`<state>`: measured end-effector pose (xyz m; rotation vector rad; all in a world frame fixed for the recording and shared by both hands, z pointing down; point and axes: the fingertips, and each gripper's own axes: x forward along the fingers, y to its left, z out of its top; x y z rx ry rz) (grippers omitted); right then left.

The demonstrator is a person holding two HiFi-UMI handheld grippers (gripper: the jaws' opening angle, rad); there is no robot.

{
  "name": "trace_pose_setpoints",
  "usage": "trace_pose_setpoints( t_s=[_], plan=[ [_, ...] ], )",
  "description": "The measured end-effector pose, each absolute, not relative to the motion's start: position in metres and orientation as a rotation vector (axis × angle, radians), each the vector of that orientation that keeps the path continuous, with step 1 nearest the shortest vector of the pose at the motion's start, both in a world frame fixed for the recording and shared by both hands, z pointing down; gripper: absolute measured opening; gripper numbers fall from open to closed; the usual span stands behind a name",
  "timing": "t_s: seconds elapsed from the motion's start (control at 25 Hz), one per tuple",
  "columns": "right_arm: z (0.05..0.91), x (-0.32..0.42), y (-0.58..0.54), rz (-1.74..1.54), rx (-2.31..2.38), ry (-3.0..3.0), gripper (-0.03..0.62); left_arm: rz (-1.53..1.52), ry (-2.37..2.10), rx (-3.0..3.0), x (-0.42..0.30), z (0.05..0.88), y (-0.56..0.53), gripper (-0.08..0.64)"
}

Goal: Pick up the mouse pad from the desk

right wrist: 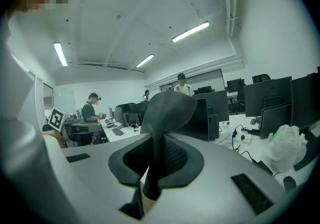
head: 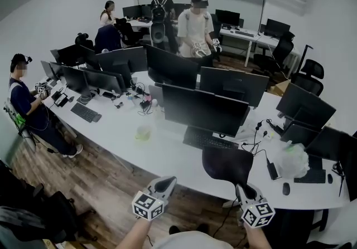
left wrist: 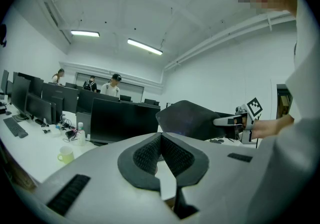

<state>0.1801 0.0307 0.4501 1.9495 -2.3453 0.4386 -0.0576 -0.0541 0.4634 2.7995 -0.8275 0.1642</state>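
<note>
The black mouse pad (head: 226, 164) hangs in the air over the near edge of the white desk (head: 167, 156), clamped by one edge in my right gripper (head: 244, 191). In the right gripper view the mouse pad (right wrist: 167, 110) stands up between the two pads of the right gripper (right wrist: 159, 153), which press on it. My left gripper (head: 167, 182) is held off the desk, to the left of the pad, and its jaws are shut with nothing in them. From the left gripper (left wrist: 161, 140), the mouse pad (left wrist: 192, 119) shows to the right, held by the other gripper (left wrist: 235, 122).
Rows of dark monitors (head: 203, 108) stand on the desk, with a keyboard (head: 209, 141), a green cup (head: 143, 132), a white plastic bag (head: 293, 159), a mouse (head: 286, 188) and cables. One person sits at the left (head: 25, 103); others stand at the back (head: 195, 25). Wooden floor lies below me.
</note>
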Motion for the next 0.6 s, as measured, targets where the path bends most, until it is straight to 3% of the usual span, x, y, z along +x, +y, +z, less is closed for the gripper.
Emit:
trace_pose_setpoints(
  t_s=[0.6],
  plan=[
    [0.4514,0.1758,0.0321,0.457,1.951,-2.342,0.043,0.153,-0.821,2.782,-0.0565,0.4671,-0.0522,0.017]
  ],
)
